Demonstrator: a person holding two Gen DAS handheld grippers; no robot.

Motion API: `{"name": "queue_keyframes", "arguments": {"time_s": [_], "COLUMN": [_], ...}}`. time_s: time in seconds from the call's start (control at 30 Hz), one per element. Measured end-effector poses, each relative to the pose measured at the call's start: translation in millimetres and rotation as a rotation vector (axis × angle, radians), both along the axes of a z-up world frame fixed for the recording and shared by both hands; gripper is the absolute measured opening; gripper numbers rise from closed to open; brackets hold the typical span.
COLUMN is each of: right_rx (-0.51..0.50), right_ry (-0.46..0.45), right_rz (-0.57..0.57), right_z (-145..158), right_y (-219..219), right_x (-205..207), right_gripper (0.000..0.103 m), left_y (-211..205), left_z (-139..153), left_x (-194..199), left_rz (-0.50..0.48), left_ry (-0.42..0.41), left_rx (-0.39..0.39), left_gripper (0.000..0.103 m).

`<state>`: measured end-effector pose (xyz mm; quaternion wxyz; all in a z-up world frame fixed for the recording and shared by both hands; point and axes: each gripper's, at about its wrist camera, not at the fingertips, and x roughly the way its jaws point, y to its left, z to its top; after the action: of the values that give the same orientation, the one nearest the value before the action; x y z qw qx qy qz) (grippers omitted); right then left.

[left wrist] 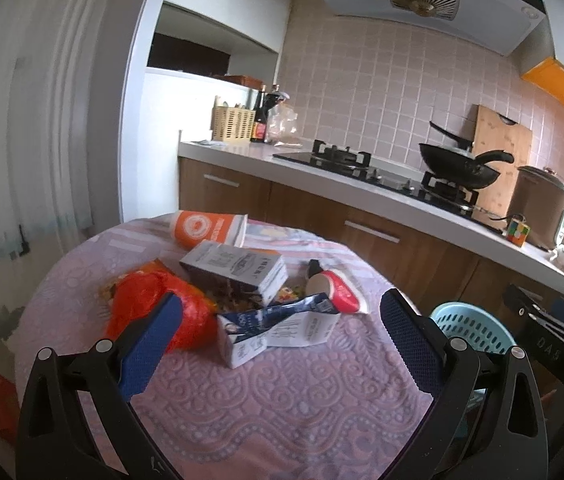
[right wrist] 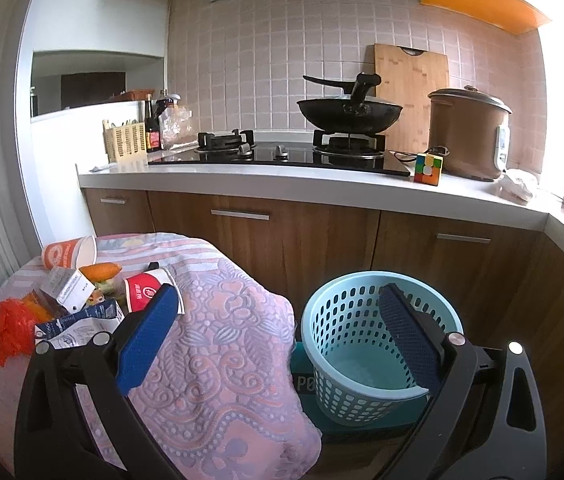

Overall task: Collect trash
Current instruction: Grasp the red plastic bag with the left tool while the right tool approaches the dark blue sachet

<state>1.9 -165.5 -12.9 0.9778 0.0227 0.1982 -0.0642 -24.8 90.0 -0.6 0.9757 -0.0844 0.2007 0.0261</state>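
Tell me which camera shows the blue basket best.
The right wrist view: the blue basket shows nearly whole, rim, perforated wall and bare bottom, beside the table. The left wrist view catches only part of its rim behind a gripper finger.

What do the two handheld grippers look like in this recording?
The left gripper and right gripper look alike: black plastic frames with triangular cut-outs, round silver pivot bolts, and two fingers with blue dimpled pads. No cables, hands or sleeves show.
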Motion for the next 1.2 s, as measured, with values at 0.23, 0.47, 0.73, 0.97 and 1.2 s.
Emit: {"name": "queue_keyframes", "arguments": {"time_s": [0.23,0.47,0.73,0.97,1.2], "right_rx": [-0.016,-0.051,0.005,0.044,0.115], "right_ry": [0.0,0.061,0.104,0.176,0.255], "right_rz": [0.062,0.201,0.336,0.449,0.56], "right_z": [-10.5,-28.2,-37.6,-46.4,-58.4], "right_y": [20.7,65.3,95.3,107.0,121.5], "right_x": [8.3,31.3,58.1,95.8,116.8], "right_gripper": [0.069,0.03,0.031,0.044,0.049], "left_y": [53.4,115.8,127.2,111.8,108.0], "left_z": [-20.6,-40.7,-49.1,-69.4,-74.6], "left_x": [-10.4,-1.5,65.7,107.9,97.9], "left_rz": [0.107,0.154,0.08,0.066,0.067], "left_ry": [0.043,0.15,0.254,0.343,0.34], "left_rx": [0.036,-0.023,-0.092,-0.051,-0.018], "left_gripper": [0.096,0.095,0.094,0.09,0.068]}}
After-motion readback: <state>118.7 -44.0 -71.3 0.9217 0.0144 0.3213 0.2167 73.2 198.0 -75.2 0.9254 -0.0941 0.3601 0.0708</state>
